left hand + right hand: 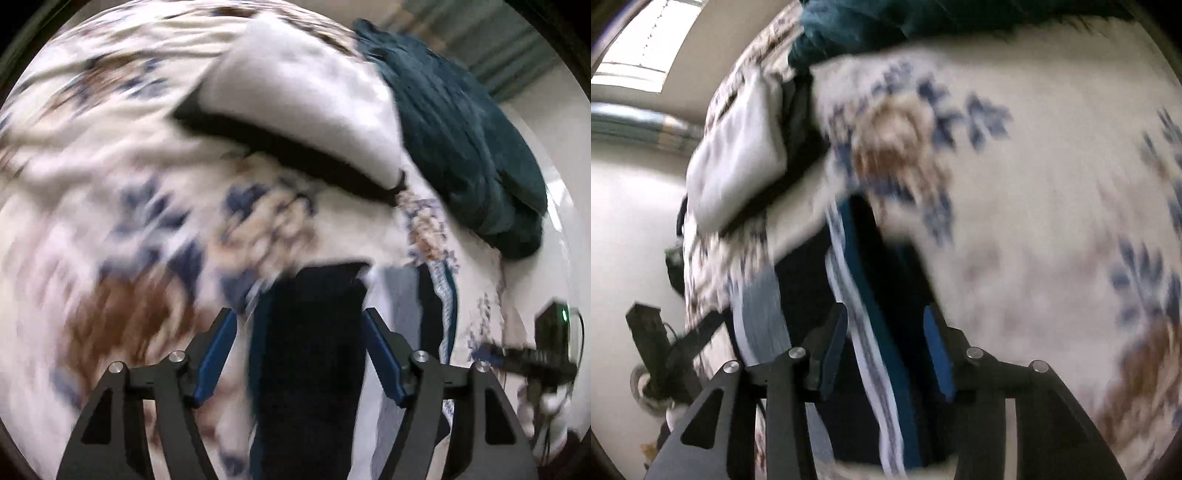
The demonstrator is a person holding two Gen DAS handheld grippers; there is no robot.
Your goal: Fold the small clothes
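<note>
A dark navy garment [314,350] with white and blue side stripes [864,350] lies on a floral bedspread [110,184]. My left gripper [300,354] hangs over it, and the navy cloth runs between its blue pads [218,354], which stand apart from it. My right gripper [884,354] is over the striped edge of the same garment, with the cloth between its separated pads [938,354]. A grey-white piece of cloth [761,314] lies beside the navy garment. Both views are blurred.
A folded white item with a black edge [295,96] rests on the bedspread beyond the garment. A dark teal bundle of cloth [461,129] lies behind it near the bed's edge. A black device with a green light [554,328] and a cable sits past the bed on the pale floor.
</note>
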